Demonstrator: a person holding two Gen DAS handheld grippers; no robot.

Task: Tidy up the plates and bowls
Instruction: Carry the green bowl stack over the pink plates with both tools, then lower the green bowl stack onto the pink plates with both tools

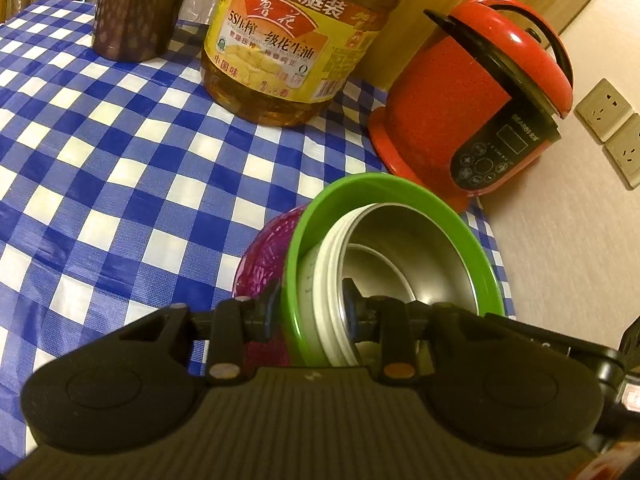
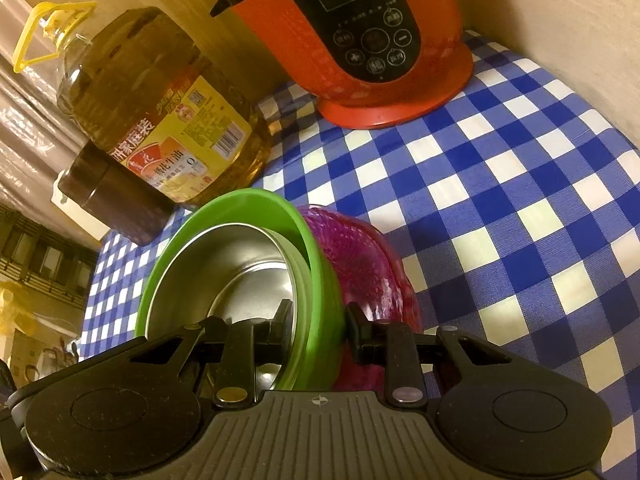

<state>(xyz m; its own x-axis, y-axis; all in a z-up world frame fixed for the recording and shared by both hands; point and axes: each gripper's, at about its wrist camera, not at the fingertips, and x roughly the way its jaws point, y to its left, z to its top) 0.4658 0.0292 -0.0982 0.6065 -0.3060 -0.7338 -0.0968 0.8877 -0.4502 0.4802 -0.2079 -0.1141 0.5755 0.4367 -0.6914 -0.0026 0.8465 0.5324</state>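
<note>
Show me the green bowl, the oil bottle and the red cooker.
green bowl (image 1: 472, 236), left wrist view, on its far rim.
oil bottle (image 2: 168, 120), right wrist view, on its label.
red cooker (image 1: 440, 92), left wrist view, on its side wall.

Both grippers — left gripper, right gripper — black, ribbed grey base, round side pods.

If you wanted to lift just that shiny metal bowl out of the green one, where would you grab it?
By its rim, from above. The metal bowl sits nested inside the green bowl, so its outer wall is covered; only the thin upper edge is free for one finger inside and one outside.
</note>
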